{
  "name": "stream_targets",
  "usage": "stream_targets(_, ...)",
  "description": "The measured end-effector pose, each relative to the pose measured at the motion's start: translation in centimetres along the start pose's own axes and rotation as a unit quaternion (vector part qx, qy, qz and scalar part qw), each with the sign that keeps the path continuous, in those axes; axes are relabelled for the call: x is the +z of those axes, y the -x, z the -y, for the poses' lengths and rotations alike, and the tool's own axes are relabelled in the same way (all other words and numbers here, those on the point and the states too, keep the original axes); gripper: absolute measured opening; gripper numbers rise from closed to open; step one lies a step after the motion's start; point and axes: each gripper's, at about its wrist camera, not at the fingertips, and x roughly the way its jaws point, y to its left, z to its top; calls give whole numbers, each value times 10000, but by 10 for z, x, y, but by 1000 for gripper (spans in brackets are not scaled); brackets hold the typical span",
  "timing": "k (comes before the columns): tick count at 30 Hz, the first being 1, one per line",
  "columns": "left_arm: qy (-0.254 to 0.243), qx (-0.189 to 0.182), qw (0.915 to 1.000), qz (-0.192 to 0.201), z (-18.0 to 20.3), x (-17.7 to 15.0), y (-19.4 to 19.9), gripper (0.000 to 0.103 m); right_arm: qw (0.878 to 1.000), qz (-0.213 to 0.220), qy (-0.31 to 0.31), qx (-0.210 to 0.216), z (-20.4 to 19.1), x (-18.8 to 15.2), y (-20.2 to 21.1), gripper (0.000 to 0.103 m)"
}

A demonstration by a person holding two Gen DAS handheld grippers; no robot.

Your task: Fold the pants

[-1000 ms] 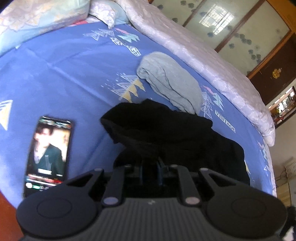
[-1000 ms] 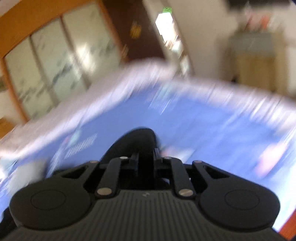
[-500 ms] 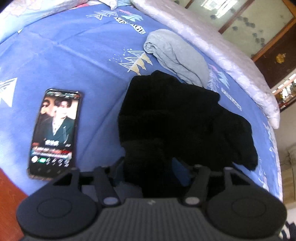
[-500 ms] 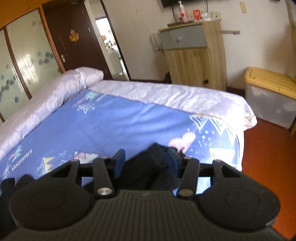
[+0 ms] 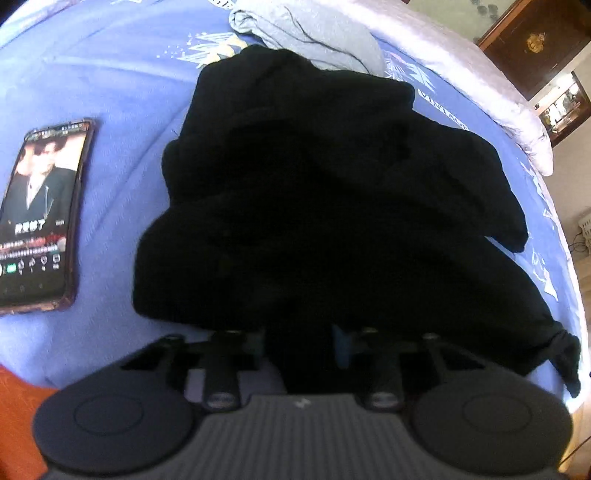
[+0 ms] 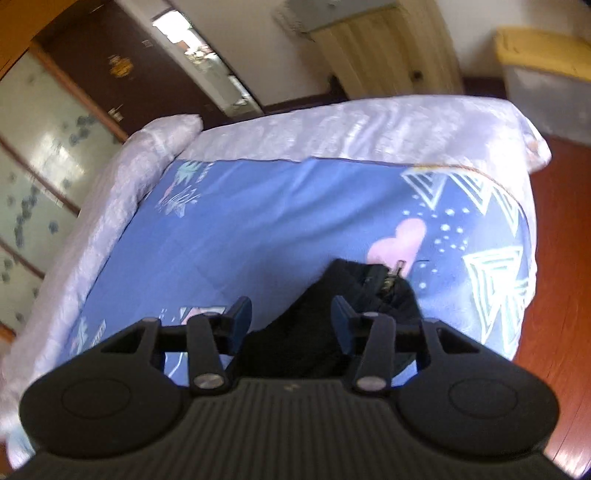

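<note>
The black pants (image 5: 325,192) lie in a crumpled heap on the blue patterned bedsheet (image 5: 122,92), filling the middle of the left wrist view. My left gripper (image 5: 299,349) is open, with black cloth lying loose between its spread fingers. In the right wrist view another part of the pants (image 6: 332,317), with a metal zipper pull, lies between the spread fingers of my right gripper (image 6: 291,317), which is open just above the sheet (image 6: 258,221).
A phone (image 5: 37,218) with a lit screen lies on the sheet left of the pants. A folded grey garment (image 5: 306,33) lies beyond them. A white quilt (image 6: 332,125) edges the bed. A wooden cabinet (image 6: 380,48) and a yellow-lidded bin (image 6: 546,81) stand on the floor.
Both grippers have opened and let the pants down onto the bed. The left gripper has moved in low over the heap; the right has dropped toward the sheet.
</note>
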Motion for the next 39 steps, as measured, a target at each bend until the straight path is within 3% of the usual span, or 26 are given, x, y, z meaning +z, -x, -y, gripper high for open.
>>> stream_targets(2,54,-173,9998,-72,-4,3,5,16,9994,74,171,-293,-1,7,-7,50)
stream_targets(6,424,-395,9982,-117,-17,7,17,15,9944,-508,602,-702,-15,12,-48,51)
stream_targets(9,523,-432,9976,-138,-22,4,21,15,9794,-811,1375,-1241,-34,1,-80,53)
stream_targets(13,517,-359,9978,-230,-19,4,14,15,9585,-721,2165,-1707,-65,-21,-101,53)
stream_targets(18,503,-400,9976,-250,-19,6,14,16,9635,-887,1909,-1654,-75,-24,-102,54)
stream_targets(21,463,-445,9976,-270,-20,6,16,16,9765,-949,1283,-1451,-68,-15,-90,54)
stream_targets(24,427,-489,9975,-281,-21,7,15,16,9810,-904,965,-1423,-65,-8,-85,54)
stream_targets(27,407,-547,9973,-279,-24,8,13,16,9735,-1064,1013,-1753,-71,-16,-103,54)
stream_targets(29,458,-596,9968,-277,-26,8,12,16,9613,-840,1564,-2107,-89,-29,-114,55)
stream_targets(30,487,-627,9965,-272,-29,7,12,16,9558,-718,1819,-2197,-97,-34,-116,45)
stream_targets(31,513,-654,9962,-268,-30,7,12,16,9535,-643,2002,-2159,-104,-39,-118,24)
stream_targets(33,535,-668,9960,-269,-33,7,14,16,9537,-540,2034,-2150,-113,-41,-120,20)
stream_targets(36,535,-653,9962,-220,-33,10,19,16,9732,-390,1528,-1673,-116,-23,-113,17)
stream_targets(39,571,-663,9960,-166,-31,13,24,16,9919,76,1139,-557,-141,17,-83,16)
